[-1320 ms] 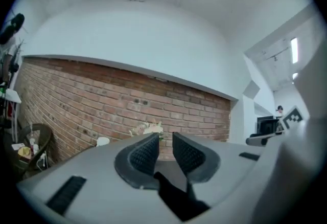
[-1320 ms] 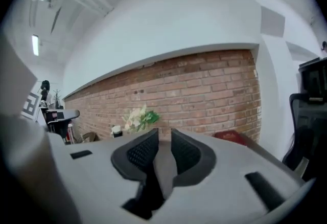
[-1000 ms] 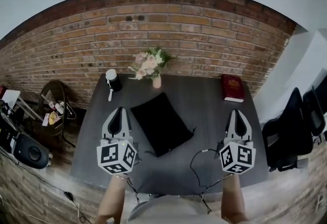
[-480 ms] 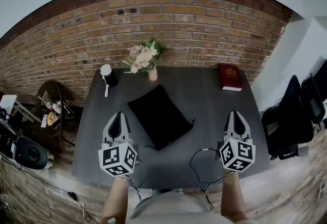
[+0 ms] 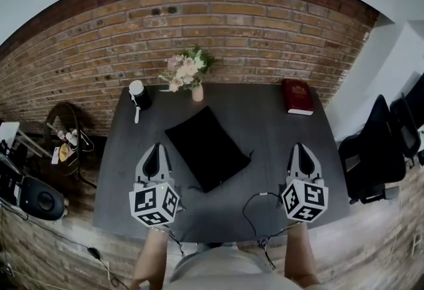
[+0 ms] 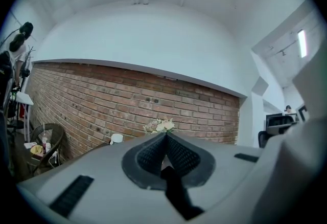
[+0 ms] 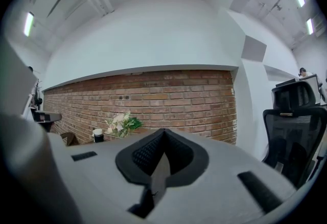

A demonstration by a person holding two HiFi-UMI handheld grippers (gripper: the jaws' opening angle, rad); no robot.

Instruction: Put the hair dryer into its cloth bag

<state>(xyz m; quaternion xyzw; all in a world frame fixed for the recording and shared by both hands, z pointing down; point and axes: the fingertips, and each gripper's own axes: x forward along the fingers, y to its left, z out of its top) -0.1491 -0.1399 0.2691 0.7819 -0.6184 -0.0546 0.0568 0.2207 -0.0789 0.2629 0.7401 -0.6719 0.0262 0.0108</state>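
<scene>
Versus a second ago, nothing on the table (image 5: pixel 271 130) has moved, and both grippers keep their near-edge spots. Left gripper (image 5: pixel 155 147) and right gripper (image 5: pixel 298 147): fingers closed, empty. Cloth bag (image 5: pixel 207 147) lies flat mid-table. Probable hair dryer (image 5: pixel 139 95) at its 10 o'clock, untouched. Task not begun.

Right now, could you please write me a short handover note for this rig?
Both sets of jaws are shut and empty: left gripper over the table's near left, right gripper over its near right.
The bag lies mid-table between them, touched by neither.
A black item with a white top at the back left corner may be the dryer; I cannot tell.
Done: nothing that shows.
Left: fetch the dryer, open the bag, put it in.
</scene>
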